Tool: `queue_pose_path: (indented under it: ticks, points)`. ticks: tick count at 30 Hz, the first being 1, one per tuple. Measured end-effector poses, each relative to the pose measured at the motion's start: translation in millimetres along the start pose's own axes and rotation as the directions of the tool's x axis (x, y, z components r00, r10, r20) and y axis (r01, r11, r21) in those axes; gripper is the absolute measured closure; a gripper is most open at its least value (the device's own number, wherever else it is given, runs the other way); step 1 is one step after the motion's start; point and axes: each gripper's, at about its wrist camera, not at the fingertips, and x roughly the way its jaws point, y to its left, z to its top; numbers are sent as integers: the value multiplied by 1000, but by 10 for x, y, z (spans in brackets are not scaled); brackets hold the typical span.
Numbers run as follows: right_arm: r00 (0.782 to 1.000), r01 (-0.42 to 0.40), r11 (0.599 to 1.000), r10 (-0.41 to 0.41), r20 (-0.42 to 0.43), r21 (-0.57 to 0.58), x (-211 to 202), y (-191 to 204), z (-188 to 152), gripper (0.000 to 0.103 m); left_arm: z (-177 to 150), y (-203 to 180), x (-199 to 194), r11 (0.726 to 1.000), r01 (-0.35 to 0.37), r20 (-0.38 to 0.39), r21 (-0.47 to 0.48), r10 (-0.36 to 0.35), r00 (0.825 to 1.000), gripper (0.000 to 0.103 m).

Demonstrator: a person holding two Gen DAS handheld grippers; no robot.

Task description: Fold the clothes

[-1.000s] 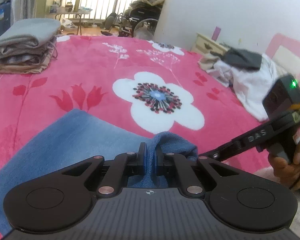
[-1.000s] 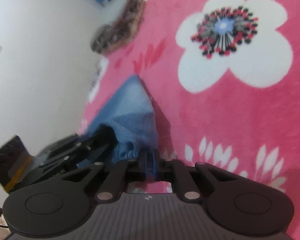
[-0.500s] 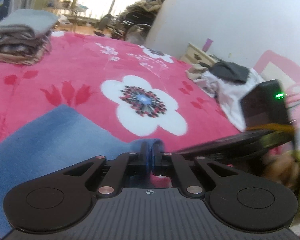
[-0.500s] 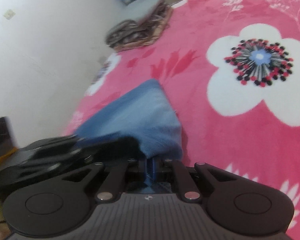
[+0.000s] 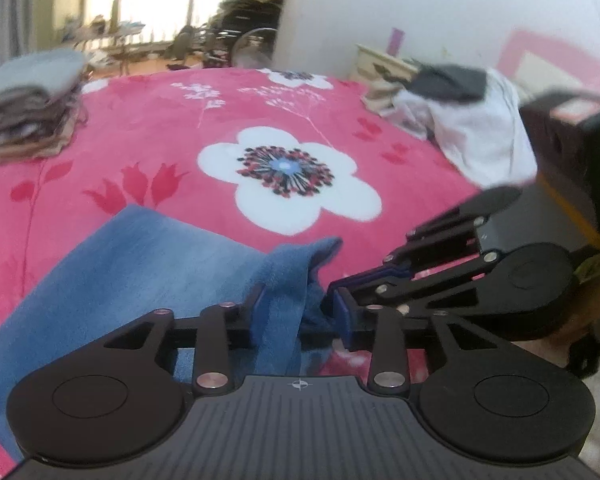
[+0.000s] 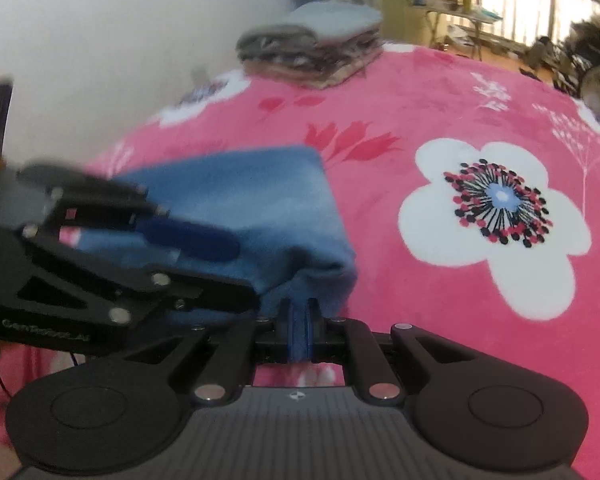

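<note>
Left gripper jaws, clamped before, now opening around blue cloth corner to release the fold near the white flower; right gripper stays pinched on cloth.

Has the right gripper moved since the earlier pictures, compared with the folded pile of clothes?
Yes. In the right wrist view the folded pile sat tilted at upper left before; now it stands level near top centre, so the right gripper rolled upright, shut on the blue cloth.

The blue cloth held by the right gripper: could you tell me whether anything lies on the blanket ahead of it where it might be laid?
Nothing visible does. Ahead of the blue cloth and the right gripper, the pink blanket is bare.
</note>
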Motion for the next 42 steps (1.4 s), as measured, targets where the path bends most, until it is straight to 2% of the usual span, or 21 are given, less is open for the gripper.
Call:
queue_pose_path:
  ticks: [2,3,4,7,12,13,16,17,18,19,21,24,26,27,28,30,32,33,34,36,42]
  points:
    - [1000,24,998,-24,10,-65,-49,96,-20,94,-23,-40,32,998,-40,3,44,40,999,66]
    - [999,38,994,-37,16,-100,-68,142,-27,94,-24,-37,53,997,-63,3,51,63,998,72]
    - [999,48,990,-45,23,-132,-80,184,-32,94,-18,-19,67,995,-84,2,46,84,996,85]
    - [997,71,971,-67,28,-229,-44,307,-48,94,24,82,48,993,-115,14,-10,115,993,103]
    - [987,161,913,-154,50,-374,10,509,-100,94,103,252,-67,986,-116,58,-116,123,991,103]
    - [984,176,903,-168,55,-391,3,533,-107,91,113,273,-78,986,-110,58,-126,118,991,103]
    - [975,218,881,-211,63,-421,-45,566,-141,78,119,253,-79,994,-21,21,-106,24,1000,102]
    - [974,223,876,-217,63,-428,-58,561,-156,74,109,215,-69,997,-11,10,-81,12,1000,98]
    - [973,227,871,-223,61,-436,-64,549,-171,69,90,153,-50,999,-21,4,-42,21,1000,78]
    - [972,230,866,-228,59,-445,-62,538,-181,68,70,92,-31,1000,-31,-2,-3,31,1000,57]
    - [970,234,856,-236,54,-461,-42,516,-190,68,31,-32,6,996,-49,-13,75,50,999,45]
    - [971,228,841,-231,56,-491,-28,510,-195,68,-27,-213,149,970,-112,-37,216,122,992,47]
    - [971,229,825,-232,60,-517,-2,512,-203,68,-45,-263,246,951,-159,-45,267,177,983,63]
    - [971,229,821,-233,58,-523,20,505,-201,68,-42,-259,277,946,-172,-50,274,193,980,76]
    - [970,229,817,-235,56,-529,42,499,-199,69,-24,-228,282,952,-172,-54,255,192,980,88]
    - [970,228,810,-238,53,-541,86,486,-196,71,35,-115,243,973,-156,-50,168,166,985,95]
    - [970,225,805,-240,47,-549,127,478,-201,74,86,46,189,991,-126,-42,38,128,991,98]
    - [971,219,805,-236,41,-552,139,484,-213,87,103,132,163,993,-110,-36,-33,109,993,99]
    - [973,210,801,-229,37,-560,146,493,-218,93,113,215,136,991,-89,-27,-99,87,996,99]
    - [975,196,792,-218,33,-579,157,518,-234,96,131,322,100,980,-42,-7,-197,41,999,99]
    - [982,172,748,-179,55,-641,188,660,-284,99,127,392,51,960,27,41,-278,-16,999,100]
